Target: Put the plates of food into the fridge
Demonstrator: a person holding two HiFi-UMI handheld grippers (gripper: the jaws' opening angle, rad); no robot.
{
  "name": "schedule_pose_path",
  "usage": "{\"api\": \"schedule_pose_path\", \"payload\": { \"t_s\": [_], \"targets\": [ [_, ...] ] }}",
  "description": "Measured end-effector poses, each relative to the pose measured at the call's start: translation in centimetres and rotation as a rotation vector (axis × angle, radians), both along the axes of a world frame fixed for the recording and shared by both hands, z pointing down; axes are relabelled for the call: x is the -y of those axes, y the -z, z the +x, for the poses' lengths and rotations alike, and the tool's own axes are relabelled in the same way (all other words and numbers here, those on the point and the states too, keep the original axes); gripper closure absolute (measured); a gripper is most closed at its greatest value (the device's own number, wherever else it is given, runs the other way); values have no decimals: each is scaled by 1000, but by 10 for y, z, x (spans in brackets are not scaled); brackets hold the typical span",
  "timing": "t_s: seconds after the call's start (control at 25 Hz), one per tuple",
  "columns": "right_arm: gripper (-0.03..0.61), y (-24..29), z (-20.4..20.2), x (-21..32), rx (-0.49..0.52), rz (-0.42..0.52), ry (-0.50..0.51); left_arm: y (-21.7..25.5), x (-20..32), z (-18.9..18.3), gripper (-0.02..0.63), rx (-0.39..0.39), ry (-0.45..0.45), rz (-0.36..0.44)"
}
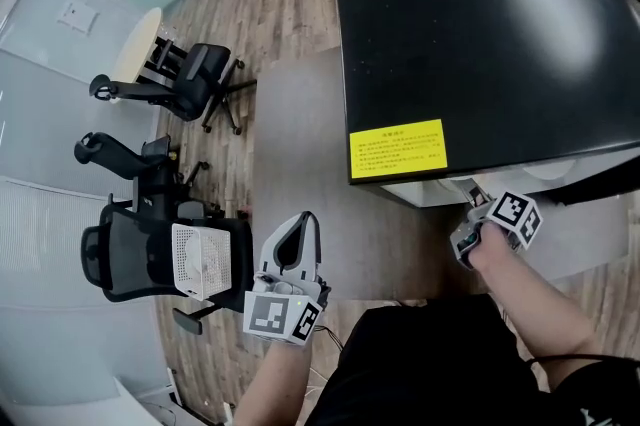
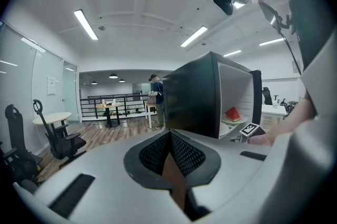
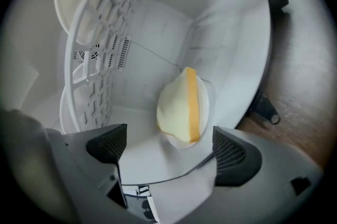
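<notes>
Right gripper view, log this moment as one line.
right gripper open | plate with yellow wedge in fridge | left gripper shut, empty

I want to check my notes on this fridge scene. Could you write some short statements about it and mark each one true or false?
1. The right gripper has its jaws apart, with the pads clear of the plate. True.
2. The left gripper holds a plate. False: its jaws are together with nothing between them.
3. The plate in the fridge carries a pale wedge of food with an orange stripe. True.
4. The sticker on the fridge top is red. False: it is yellow.
5. A red piece of food sits on a shelf inside the fridge. True.
</notes>
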State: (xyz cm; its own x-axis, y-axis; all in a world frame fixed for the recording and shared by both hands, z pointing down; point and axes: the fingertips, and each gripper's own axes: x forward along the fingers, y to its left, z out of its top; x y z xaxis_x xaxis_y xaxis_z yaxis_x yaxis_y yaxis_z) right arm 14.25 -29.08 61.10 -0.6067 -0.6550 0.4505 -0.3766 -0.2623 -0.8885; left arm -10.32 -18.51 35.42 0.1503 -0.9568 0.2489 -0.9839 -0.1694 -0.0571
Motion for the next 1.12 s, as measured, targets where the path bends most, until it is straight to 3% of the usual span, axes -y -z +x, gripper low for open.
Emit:
{"api": "schedule_pose_path", "payload": {
  "t_s": [0.24, 0.44, 0.84, 1.04, 1.12],
  "targets": [
    [95, 7, 8, -21, -3, 10, 13, 10, -4, 10, 609, -4, -29, 24],
    [97, 28, 9, -29, 30, 208, 65, 9, -8, 15, 609, -17, -53, 33],
    [98, 88, 5, -39, -77, 510, 149, 2, -29, 17, 610, -55, -111, 26],
    [101, 86, -2, -37, -60, 547, 131, -17, -31, 6, 610, -58, -122, 23],
    [101, 90, 1, -40, -111, 570, 137, -13, -35, -1, 611, -40, -128, 33]
  ]
}}
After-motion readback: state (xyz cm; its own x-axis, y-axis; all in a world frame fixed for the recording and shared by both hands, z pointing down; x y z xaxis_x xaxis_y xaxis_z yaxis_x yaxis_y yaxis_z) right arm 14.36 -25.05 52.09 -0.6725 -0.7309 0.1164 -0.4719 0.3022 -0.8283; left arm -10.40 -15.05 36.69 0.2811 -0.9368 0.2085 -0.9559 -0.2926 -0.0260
